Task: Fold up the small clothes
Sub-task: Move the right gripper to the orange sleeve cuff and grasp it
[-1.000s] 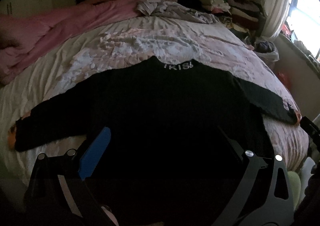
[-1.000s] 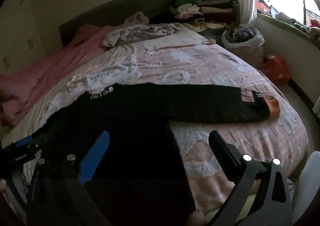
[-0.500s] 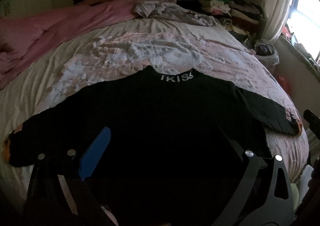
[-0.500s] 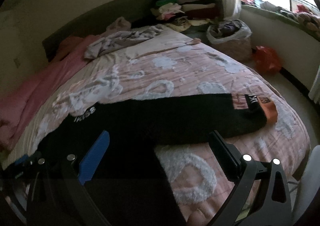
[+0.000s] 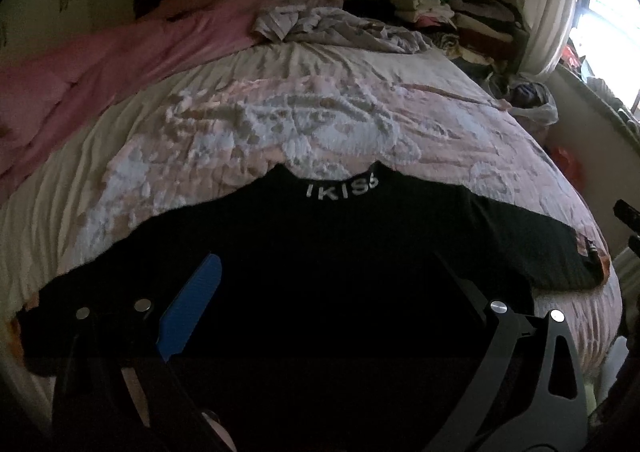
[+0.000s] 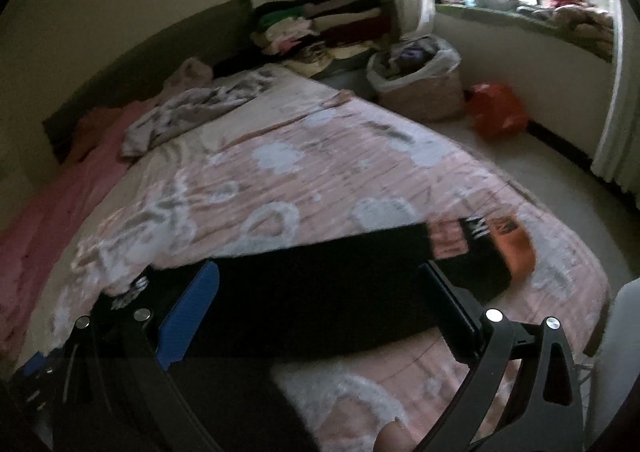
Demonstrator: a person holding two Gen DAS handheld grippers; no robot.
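Observation:
A black long-sleeved top (image 5: 320, 252) lies flat on the bed, sleeves spread to both sides, white lettering on its collar (image 5: 342, 188). My left gripper (image 5: 332, 276) hovers open above the middle of its body, holding nothing. In the right wrist view the same top (image 6: 320, 292) shows its right sleeve stretched out, ending in an orange and pink cuff (image 6: 516, 244). My right gripper (image 6: 320, 288) hangs open over that sleeve, nothing between its fingers. The left gripper (image 6: 32, 376) shows at that view's lower left edge.
The bed carries a pink and white patterned cover (image 5: 320, 124), a pink blanket (image 5: 100, 68) along the left and a crumpled grey garment (image 5: 332, 24) near the headboard. Stacked clothes (image 6: 320, 24), a lined basket (image 6: 416, 80) and an orange bag (image 6: 496, 108) stand beside the bed.
The right gripper has swung to the right along the sleeve, bringing the cuff and floor closer into view. The left gripper has risen slightly over the top's body. Both stay open.

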